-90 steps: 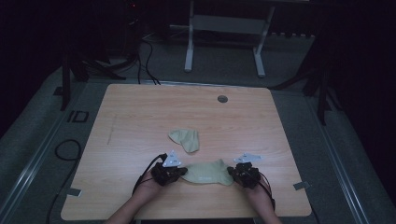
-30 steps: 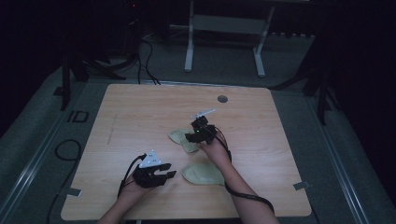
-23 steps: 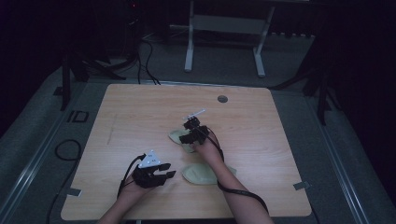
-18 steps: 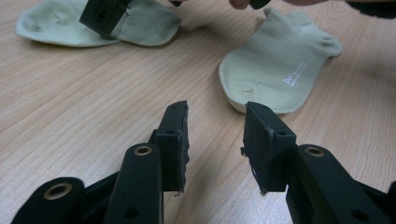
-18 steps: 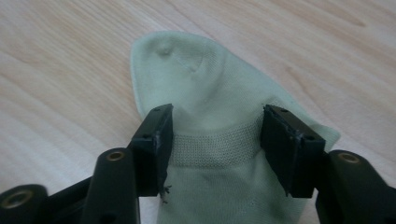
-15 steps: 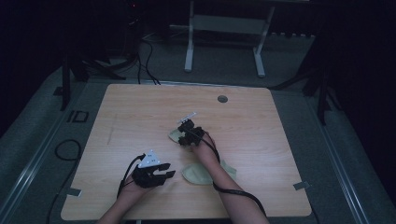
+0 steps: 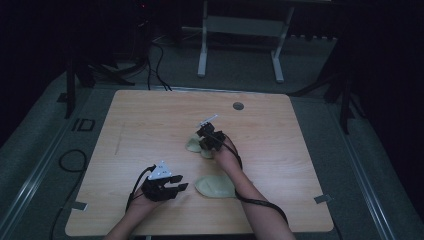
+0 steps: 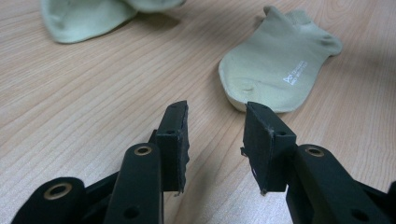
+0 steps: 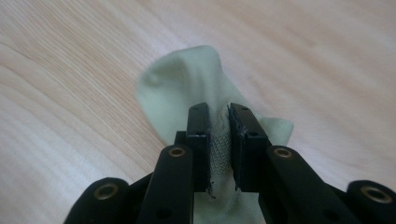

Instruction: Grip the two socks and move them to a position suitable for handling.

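Observation:
Two pale green ankle socks lie on the wooden table point(image 7: 145, 115). The far sock point(image 7: 193, 144) is crumpled near the middle. My right gripper point(image 7: 205, 143) is down on it, and in the right gripper view the jaws are shut on a fold of this sock's point(image 9: 180, 84) fabric at the right gripper point(image 9: 218, 116). The near sock point(image 7: 215, 186) lies flat under the right forearm; it shows white print point(image 8: 280, 65). My left gripper point(image 7: 181, 185) rests near the front edge, left of that sock. The left gripper point(image 8: 217, 135) is open with nothing between its jaws.
A round grommet hole point(image 7: 238, 106) sits near the table's far edge. A white metal frame point(image 7: 240, 30) stands on the floor beyond the table. A black cable point(image 7: 70, 162) loops on the floor at the left.
My right gripper left the near sock, travelled to the far sock, lowered onto it and shut on its fabric. My left gripper let go of the near sock and drew slightly left.

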Demonstrator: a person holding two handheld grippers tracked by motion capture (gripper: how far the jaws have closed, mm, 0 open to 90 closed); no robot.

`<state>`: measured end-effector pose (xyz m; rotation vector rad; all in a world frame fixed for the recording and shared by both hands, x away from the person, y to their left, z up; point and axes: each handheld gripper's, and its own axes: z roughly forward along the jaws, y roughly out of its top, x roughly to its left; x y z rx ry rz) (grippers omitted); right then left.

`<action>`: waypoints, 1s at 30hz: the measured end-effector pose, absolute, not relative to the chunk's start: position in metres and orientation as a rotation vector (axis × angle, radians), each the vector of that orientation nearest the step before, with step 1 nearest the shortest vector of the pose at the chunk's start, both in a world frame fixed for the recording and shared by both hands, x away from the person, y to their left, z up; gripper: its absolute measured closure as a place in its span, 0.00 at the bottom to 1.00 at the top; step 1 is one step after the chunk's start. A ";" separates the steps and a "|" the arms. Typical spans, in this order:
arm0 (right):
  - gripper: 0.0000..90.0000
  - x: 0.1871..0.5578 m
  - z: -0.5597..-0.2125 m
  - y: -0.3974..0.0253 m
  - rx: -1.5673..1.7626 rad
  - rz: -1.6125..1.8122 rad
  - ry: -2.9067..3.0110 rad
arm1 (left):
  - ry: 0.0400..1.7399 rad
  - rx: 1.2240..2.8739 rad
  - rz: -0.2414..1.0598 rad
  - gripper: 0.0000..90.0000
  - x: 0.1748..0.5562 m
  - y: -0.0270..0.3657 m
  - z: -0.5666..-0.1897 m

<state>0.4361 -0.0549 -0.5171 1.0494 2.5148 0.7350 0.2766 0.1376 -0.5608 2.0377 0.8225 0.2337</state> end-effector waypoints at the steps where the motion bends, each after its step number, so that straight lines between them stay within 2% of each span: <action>1: 0.88 0.435 -0.511 -0.058 1.042 0.748 2.508 | 0.822 2.039 0.235 0.66 0.277 0.137 -0.561; 2: 0.88 0.432 -0.498 -0.067 1.047 0.782 2.498 | 0.824 2.038 0.234 0.66 0.276 0.137 -0.561; 13: 0.88 0.407 -0.467 -0.111 1.051 0.850 2.497 | 0.825 2.043 0.231 0.66 0.276 0.135 -0.561; 19: 0.88 0.401 -0.485 -0.133 1.090 0.832 2.518 | 0.818 2.044 0.233 0.66 0.277 0.133 -0.562; 30: 0.87 0.414 -0.533 -0.138 1.109 0.754 2.512 | 0.819 2.025 0.232 0.66 0.287 0.129 -0.561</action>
